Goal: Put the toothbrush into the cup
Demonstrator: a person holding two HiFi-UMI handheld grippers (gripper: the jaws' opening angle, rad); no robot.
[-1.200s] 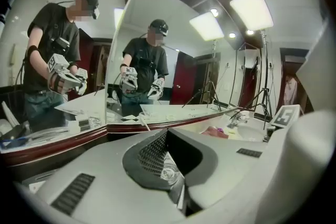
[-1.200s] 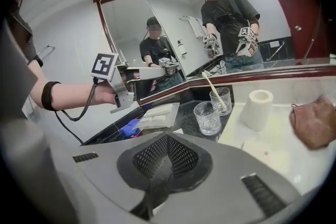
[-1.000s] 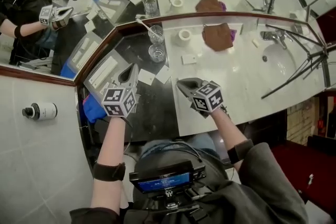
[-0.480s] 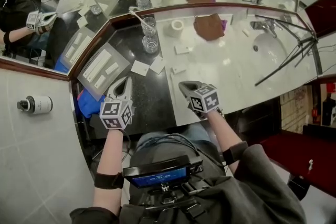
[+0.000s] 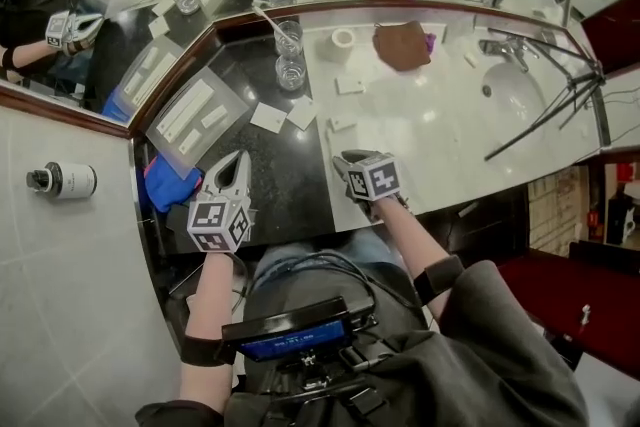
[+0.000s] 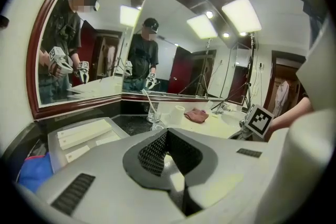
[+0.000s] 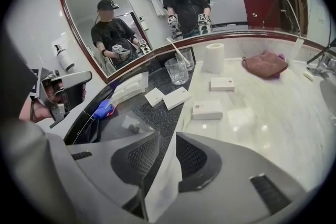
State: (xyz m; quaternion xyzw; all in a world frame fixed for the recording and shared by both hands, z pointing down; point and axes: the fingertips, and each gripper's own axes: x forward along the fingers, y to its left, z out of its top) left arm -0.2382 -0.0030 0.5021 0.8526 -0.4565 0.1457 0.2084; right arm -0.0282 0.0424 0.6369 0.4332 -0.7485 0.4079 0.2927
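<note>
A white toothbrush (image 5: 272,23) leans in the far glass cup (image 5: 289,39) by the mirror, and a second glass (image 5: 292,73) stands in front of it. The right gripper view shows the same toothbrush (image 7: 177,51) and cup (image 7: 187,59). My left gripper (image 5: 232,170) hovers over the dark counter, shut and empty, jaws together (image 6: 167,136). My right gripper (image 5: 345,163) points down at the near edge of the marble top. Its jaws (image 7: 167,139) have just been opening, and a thin white wrapper (image 7: 164,181) stands loosely between them.
Small white boxes (image 5: 268,117) lie on the dark counter, and another box (image 7: 207,109) lies on the marble. A grey tray (image 5: 190,120) and a blue item (image 5: 165,185) sit left. A paper roll (image 5: 343,39), a brown cloth (image 5: 403,45), a sink (image 5: 530,95) and tripod legs (image 5: 560,105) lie beyond.
Both grippers have drawn back from the cups toward the near counter edge. The right gripper has tipped more steeply downward.
</note>
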